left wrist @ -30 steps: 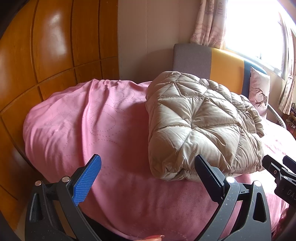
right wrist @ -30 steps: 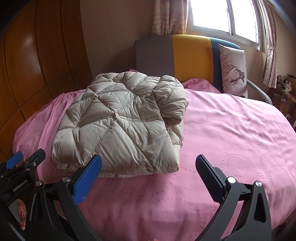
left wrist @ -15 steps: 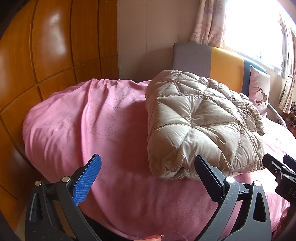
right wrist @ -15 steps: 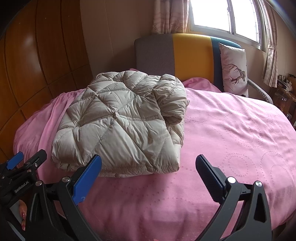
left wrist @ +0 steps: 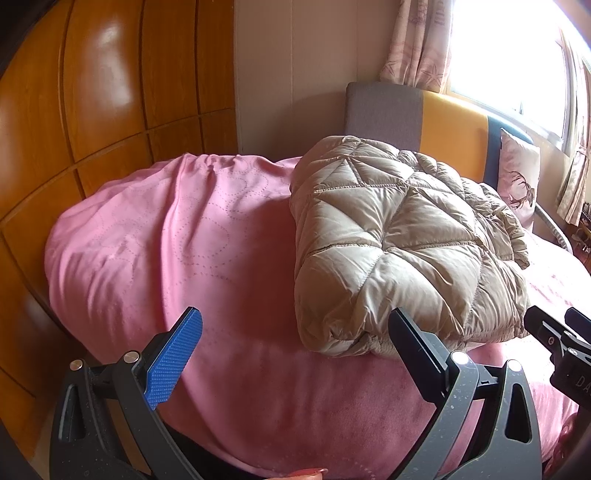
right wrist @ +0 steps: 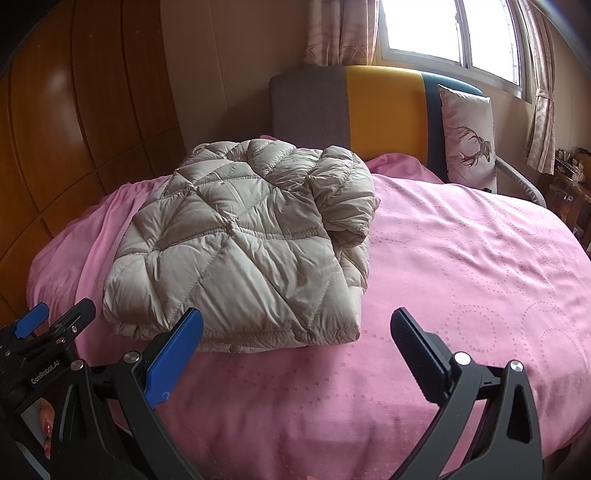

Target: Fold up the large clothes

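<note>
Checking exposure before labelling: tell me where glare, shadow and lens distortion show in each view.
Left wrist view: window blown out white, glare streak on the wooden wardrobe, wardrobe panel lines bowed by the fisheye. Right wrist view: window also overexposed, corners vignetted dark, jacket evenly lit, pink bedspread shaded near the bottom edge.

A pink dotted bedspread [right wrist: 461,266] covers the bed. A grey, yellow and blue headboard [right wrist: 380,103] backs it, a white deer-print pillow [right wrist: 469,140] leaning there. Glossy wooden wardrobe panels [left wrist: 92,92] stand beside.
</note>
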